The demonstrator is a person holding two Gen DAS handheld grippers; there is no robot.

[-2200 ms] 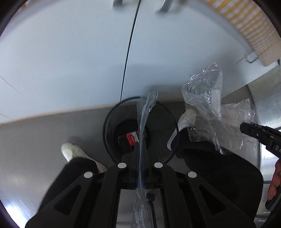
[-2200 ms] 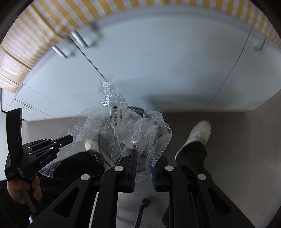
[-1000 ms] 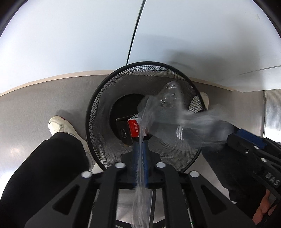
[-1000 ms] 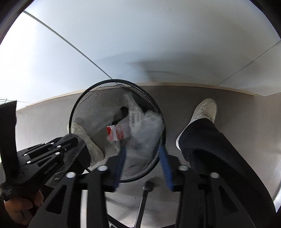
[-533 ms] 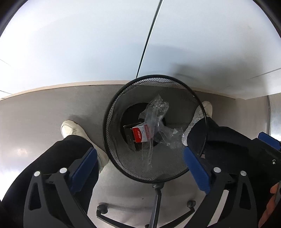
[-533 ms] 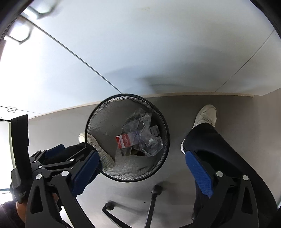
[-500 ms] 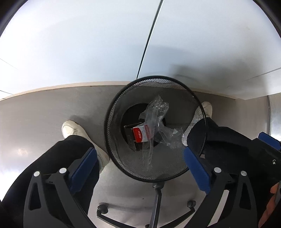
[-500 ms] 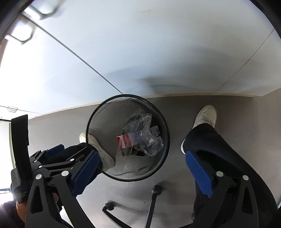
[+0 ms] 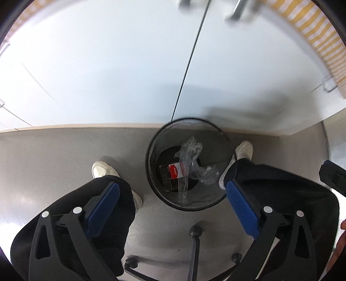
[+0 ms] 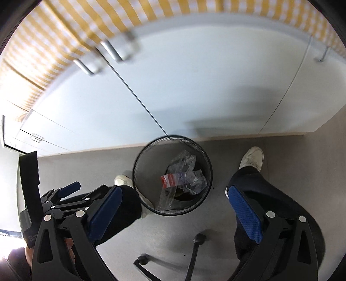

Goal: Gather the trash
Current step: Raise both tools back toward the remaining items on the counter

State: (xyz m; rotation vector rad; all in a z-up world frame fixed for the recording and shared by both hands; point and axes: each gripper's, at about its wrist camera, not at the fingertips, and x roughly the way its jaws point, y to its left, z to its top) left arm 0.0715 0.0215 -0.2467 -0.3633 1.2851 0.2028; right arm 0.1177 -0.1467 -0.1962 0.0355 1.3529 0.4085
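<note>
Plastic [image 9: 191,164] [image 10: 186,173], clear and crumpled, lies inside the bin [image 9: 190,127] [image 10: 140,160], a black wire-mesh basket standing on the grey floor [image 9: 54,155] [image 10: 227,216] just in front of the white cabinets [image 9: 108,75] [image 10: 194,86]. Beside the plastic, at the bottom of the bin, sits a small box [image 9: 174,170] [image 10: 169,180] with a red and white face; the plastic partly overlaps it, and one long strip of it runs down the near inner wall of the bin.

The left gripper [image 9: 172,204] hangs above the near side of the bin with its blue-padded fingers [image 9: 103,205] spread wide apart and nothing between them. The right gripper [image 10: 176,215] is likewise above the bin's near edge, fingers [image 10: 246,216] wide apart and holding nothing. In the right wrist view the left gripper [image 10: 64,192] shows at the lower left, gripped by a hand [image 10: 49,255].

The person's legs in dark trousers flank the bin, a white shoe [image 9: 103,169] [image 10: 124,180] to its left and another shoe [image 9: 244,149] [image 10: 253,158] to its right. A black chair base [image 9: 194,248] [image 10: 194,248] with castors lies on the floor nearer than the bin. Yellow-striped cloth [image 9: 313,36] [image 10: 86,19] runs along the top of the cabinets, which carry metal handles [image 10: 112,51].
</note>
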